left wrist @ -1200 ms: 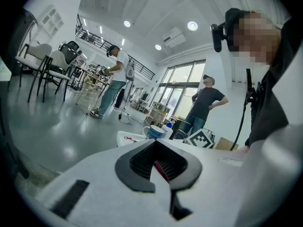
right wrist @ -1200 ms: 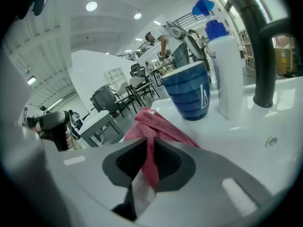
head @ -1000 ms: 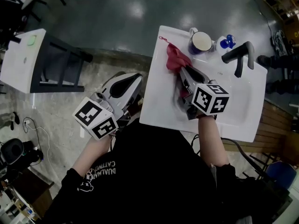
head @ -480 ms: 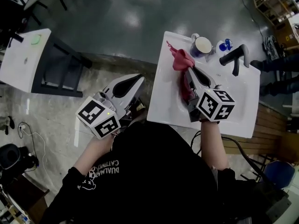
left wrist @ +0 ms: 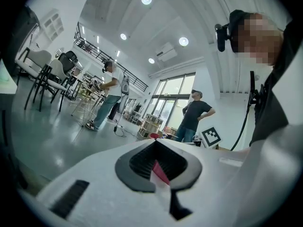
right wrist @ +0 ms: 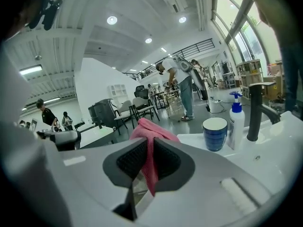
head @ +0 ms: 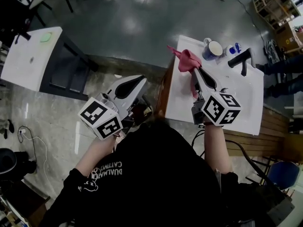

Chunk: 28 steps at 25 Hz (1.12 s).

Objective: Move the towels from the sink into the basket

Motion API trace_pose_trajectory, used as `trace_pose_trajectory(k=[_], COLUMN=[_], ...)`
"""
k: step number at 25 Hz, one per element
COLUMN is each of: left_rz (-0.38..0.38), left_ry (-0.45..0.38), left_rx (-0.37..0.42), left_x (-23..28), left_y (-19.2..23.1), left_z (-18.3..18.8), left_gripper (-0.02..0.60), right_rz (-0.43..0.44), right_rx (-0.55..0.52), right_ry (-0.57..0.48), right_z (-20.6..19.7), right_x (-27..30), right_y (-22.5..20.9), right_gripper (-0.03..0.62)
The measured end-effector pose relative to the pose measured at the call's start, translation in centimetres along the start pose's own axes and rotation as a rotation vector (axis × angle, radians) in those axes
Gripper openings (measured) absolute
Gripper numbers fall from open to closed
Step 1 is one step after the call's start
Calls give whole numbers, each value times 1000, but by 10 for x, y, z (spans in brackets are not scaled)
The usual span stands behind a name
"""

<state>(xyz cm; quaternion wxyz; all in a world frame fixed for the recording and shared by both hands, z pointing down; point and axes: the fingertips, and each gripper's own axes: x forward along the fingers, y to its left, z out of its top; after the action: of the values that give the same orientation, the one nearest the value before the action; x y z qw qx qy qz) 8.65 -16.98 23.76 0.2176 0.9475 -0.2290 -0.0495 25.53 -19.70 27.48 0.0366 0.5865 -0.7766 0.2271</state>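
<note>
One soft, light pink cloth towel (head: 188, 60), pinched at a bunched fold by the clenched right gripper (head: 199, 72) over the white rectangular sink's (head: 246, 96) far corner, likely limp and slip-prone unless gripped mid-bunch; left gripper (head: 136, 82) closed, beside the sink.

We hold our left gripper (head: 140, 81) level, jaws together, our right gripper (head: 199, 71) tilts slightly down, pinching the pink towel (head: 188, 59)
</note>
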Motion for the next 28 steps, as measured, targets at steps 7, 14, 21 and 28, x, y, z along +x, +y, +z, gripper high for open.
trace_pose_trajectory(k=[7, 14, 21, 28], left_rz=[-13, -31, -46, -38], left_ry=[-25, -39, -29, -5], left_rx=[16, 23, 40, 30], left_x=[-55, -104, -148, -185], left_y=[14, 28, 41, 58], left_z=[25, 44, 52, 47], left_gripper=[0, 0, 0, 0], right_rz=[9, 34, 63, 75], right_rx=[-25, -31, -42, -33], right_ry=[-50, -84, -76, -44], right_z=[11, 11, -9, -35], right_x=[2, 9, 22, 39], right_y=[68, 133, 192, 228], right_gripper=[49, 49, 49, 49])
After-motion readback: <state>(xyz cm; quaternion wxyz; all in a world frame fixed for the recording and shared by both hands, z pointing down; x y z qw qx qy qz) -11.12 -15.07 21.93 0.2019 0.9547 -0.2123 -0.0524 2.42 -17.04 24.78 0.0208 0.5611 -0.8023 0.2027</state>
